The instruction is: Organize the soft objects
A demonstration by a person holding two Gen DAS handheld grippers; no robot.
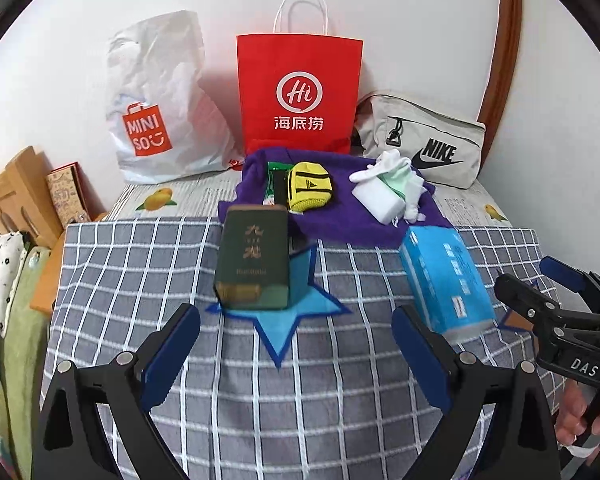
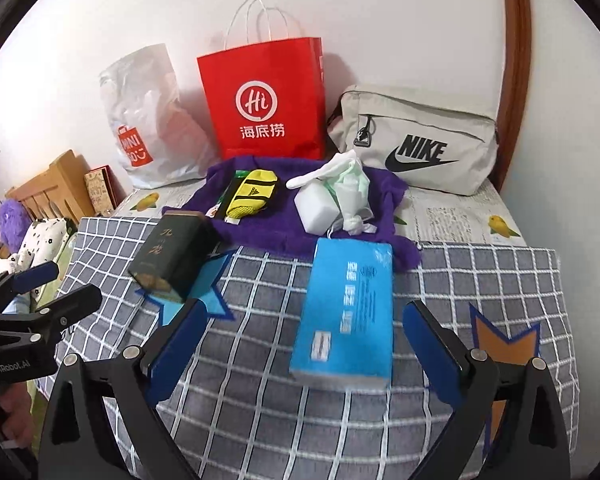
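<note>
A dark green box (image 1: 254,258) stands on a blue star patch (image 1: 288,320) of the checked cloth; it also shows in the right wrist view (image 2: 168,258). A blue tissue pack (image 1: 446,280) (image 2: 346,316) lies to its right. Behind them, a purple towel (image 1: 332,226) (image 2: 268,224) carries a yellow sock (image 1: 310,186) (image 2: 252,194), a white sponge block (image 1: 378,198) (image 2: 316,208) and crumpled white and pale green socks (image 1: 400,172) (image 2: 350,184). My left gripper (image 1: 296,344) is open and empty before the green box. My right gripper (image 2: 304,336) is open, its fingers on either side of the tissue pack's near end, apart from it.
Against the wall stand a white Miniso plastic bag (image 1: 156,100) (image 2: 144,120), a red paper bag (image 1: 300,92) (image 2: 264,100) and a grey Nike pouch (image 1: 424,140) (image 2: 416,140). An orange star patch (image 2: 504,340) lies at right. A wooden bed frame (image 1: 16,196) is at left.
</note>
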